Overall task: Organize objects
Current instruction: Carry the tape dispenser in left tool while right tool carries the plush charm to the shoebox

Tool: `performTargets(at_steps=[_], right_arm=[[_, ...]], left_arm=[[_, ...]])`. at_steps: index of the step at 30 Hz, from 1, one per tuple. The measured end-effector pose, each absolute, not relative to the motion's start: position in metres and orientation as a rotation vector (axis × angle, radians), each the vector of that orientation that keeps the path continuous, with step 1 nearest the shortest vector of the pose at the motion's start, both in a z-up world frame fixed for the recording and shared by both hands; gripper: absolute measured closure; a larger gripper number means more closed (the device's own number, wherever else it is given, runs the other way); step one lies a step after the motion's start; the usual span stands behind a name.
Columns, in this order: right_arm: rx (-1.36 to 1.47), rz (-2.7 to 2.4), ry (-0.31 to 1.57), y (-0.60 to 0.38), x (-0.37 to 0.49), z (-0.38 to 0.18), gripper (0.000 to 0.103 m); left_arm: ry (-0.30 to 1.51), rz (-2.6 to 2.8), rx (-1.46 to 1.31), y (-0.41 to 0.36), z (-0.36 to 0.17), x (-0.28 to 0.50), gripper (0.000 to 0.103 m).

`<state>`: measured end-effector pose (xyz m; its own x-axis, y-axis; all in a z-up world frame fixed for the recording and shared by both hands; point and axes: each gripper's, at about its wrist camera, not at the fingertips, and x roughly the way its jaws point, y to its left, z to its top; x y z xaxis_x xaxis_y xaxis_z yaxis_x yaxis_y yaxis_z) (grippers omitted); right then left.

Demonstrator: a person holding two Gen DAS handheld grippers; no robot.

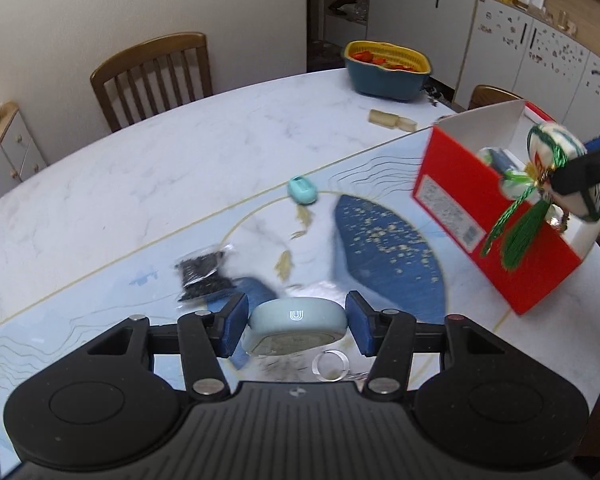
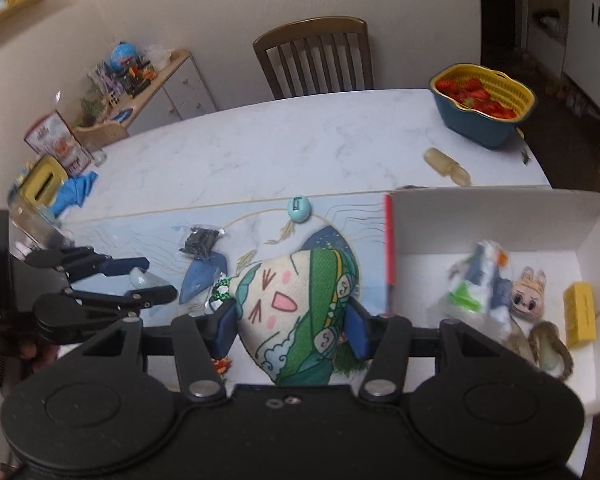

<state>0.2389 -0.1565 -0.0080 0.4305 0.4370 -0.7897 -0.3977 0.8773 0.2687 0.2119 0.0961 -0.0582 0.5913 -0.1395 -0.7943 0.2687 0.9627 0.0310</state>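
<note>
My left gripper [image 1: 296, 326] is shut on a pale green round device [image 1: 296, 328] with a white U mark, lifted above the blue patterned mat [image 1: 380, 240]. From the right wrist view it shows at the left as the left gripper [image 2: 140, 280]. My right gripper [image 2: 292, 320] is shut on a plush charm [image 2: 292, 312] with a drawn face and a green tassel, held just left of the red box [image 2: 500, 220]. In the left wrist view the plush charm [image 1: 548, 160] hangs over the red box [image 1: 460, 200]. The box holds a small doll [image 2: 528, 292], a yellow block [image 2: 580, 314] and wrapped items.
On the mat lie a teal oval gadget [image 1: 302, 195], a bag of black bits [image 1: 204, 276] and a clear ring [image 1: 331, 364]. Farther back on the marble table are a beige bottle [image 1: 392, 120] and a basket of strawberries [image 1: 386, 70]. A wooden chair [image 1: 152, 76] stands behind.
</note>
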Motion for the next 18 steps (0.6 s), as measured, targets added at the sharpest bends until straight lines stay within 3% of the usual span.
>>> performTargets(at_steps=[18], right_arm=[[-0.019, 0.445, 0.958, -0.285, 0.257, 0.002, 0.051]], left_arm=[[0.874, -0.312, 0.208, -0.032, -0.027, 0.216, 0.051]])
